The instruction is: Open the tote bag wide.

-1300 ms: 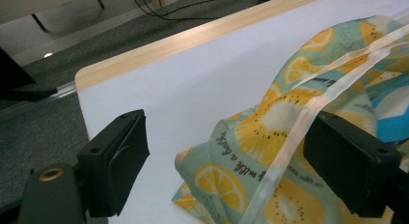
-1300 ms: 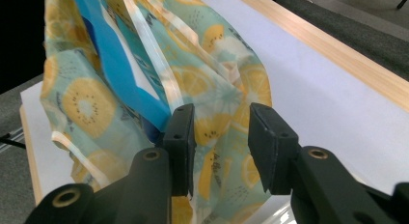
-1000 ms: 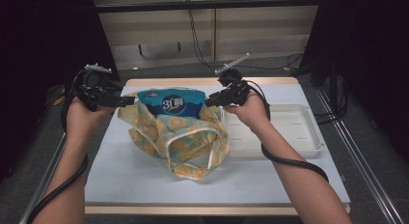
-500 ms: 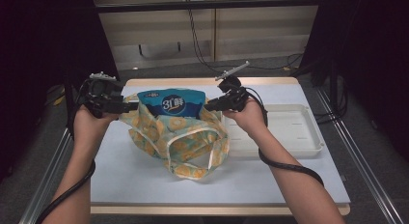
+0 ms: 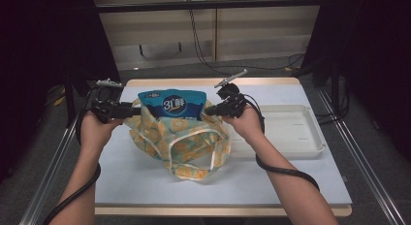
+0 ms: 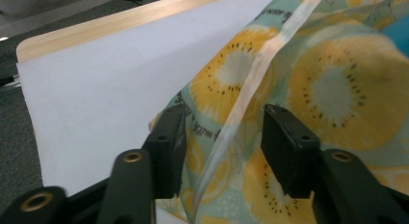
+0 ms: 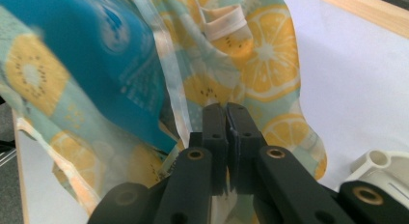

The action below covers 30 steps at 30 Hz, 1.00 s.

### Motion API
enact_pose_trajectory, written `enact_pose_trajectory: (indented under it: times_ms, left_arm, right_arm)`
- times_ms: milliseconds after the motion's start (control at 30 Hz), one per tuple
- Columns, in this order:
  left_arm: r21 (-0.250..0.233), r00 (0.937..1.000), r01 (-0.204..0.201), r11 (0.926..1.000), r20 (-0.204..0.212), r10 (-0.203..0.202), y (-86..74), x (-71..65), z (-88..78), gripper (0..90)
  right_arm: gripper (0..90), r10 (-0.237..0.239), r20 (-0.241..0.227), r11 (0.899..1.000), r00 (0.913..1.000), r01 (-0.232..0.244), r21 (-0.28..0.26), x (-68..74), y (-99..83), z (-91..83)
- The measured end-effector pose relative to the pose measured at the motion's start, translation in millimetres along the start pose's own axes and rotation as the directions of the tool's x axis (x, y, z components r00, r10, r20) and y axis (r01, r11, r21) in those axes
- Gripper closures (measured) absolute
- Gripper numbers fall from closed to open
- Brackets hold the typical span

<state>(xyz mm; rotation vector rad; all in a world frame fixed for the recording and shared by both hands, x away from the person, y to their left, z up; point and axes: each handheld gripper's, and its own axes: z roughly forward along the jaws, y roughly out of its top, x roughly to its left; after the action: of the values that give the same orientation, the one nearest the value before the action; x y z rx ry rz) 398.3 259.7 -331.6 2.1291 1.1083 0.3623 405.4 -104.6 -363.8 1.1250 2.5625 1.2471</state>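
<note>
A cloth bag [image 5: 179, 142] printed with yellow fruit slices lies on the white table [image 5: 145, 186]. A blue pouch [image 5: 172, 104] stands upright in its mouth. My left gripper [image 5: 135, 109] is at the bag's left rim. Its jaws have just been closing and still stand apart around the pale trim [image 6: 241, 113], so the left gripper [image 6: 222, 132] is open. My right gripper [image 5: 207, 110] is at the right rim. Its jaws have just closed, and the right gripper [image 7: 225, 110] is shut on the bag's fabric [image 7: 260, 64] beside the pouch [image 7: 96, 55].
A shallow white tray [image 5: 310, 147] sits on the table to the right of the bag, close to my right forearm; its corner [image 7: 381, 166] appears in the right gripper view. The table's wooden edge [image 5: 203, 82] runs along the far side. Cables trail from both grippers.
Both hands have sunk a little toward the table at the bag's two sides. The bag's rim and the pouch sit slightly lower.
</note>
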Motion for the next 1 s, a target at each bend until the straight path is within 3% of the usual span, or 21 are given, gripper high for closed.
enact_pose_trajectory:
  times_ms: [200,267,367,400,467,533,600,667,733,867,1000]
  left_arm:
    - [-0.002,0.9995,-0.014,0.9999,0.029,0.014,-5.4,-1.8,5.8,75.6]
    - [0.008,0.9989,-0.023,0.9997,0.042,0.022,-6.2,-2.8,5.2,79.4]
    - [-0.026,0.9986,-0.011,0.9996,0.052,0.013,-7.7,-4.3,4.0,79.4]
    - [-0.02,0.9985,-0.001,0.9998,0.054,0.002,-7.4,-4.1,2.5,72.6]
    - [-0.043,0.9997,0.001,0.9991,0.022,0.0,-6.3,-4.4,-2.3,51.4]
    - [-0.067,0.9993,0.018,0.9976,0.032,-0.016,-4.7,-3.8,-8.7,39.5]
    - [-0.074,0.9998,0.015,0.9972,0.011,-0.014,-2.2,-4.7,-14.7,29.9]
    - [-0.092,0.9997,0.014,0.9956,0.019,-0.012,0.3,-7.0,-19.0,26.5]
    - [-0.086,1.0,-0.006,0.9963,0.007,0.006,3.0,-9.5,-22.7,23.8]
    - [-0.094,0.9996,-0.003,0.9956,-0.028,0.0,7.3,-10.4,-30.1,19.8]
    - [-0.105,1.0,0.001,0.9945,-0.008,-0.002,11.9,-10.9,-36.8,16.2]
  right_arm:
    - [88.8,0.009,0.023,1.0,0.9997,-0.009,0.0,-1.7,-6.4,5.5]
    - [89.0,0.008,0.027,1.0,0.9996,-0.008,-0.002,-2.2,-8.1,6.6]
    - [89.7,0.007,0.019,1.0,0.9998,-0.007,-0.007,-2.5,-8.9,6.7]
    - [89.7,0.007,0.019,1.0,0.9998,-0.007,-0.008,-2.4,-9.0,6.5]
    - [89.8,0.011,0.016,1.0,0.9998,-0.011,-0.01,-2.2,-8.9,6.1]
    - [89.8,0.013,0.019,1.0,0.9997,-0.013,-0.007,-1.7,-8.7,5.2]
    - [89.8,0.011,0.015,1.0,0.9998,-0.011,-0.007,-1.6,-8.4,4.5]
    - [89.8,0.012,0.02,1.0,0.9997,-0.012,-0.006,-1.3,-7.8,4.0]
    - [89.7,0.015,0.016,1.0,0.9998,-0.015,-0.004,-0.8,-7.0,3.5]
    - [89.8,0.015,0.014,1.0,0.9998,-0.015,-0.002,0.8,-5.4,3.5]
    - [89.8,0.019,0.012,1.0,0.9997,-0.019,0.0,0.6,-4.6,3.5]
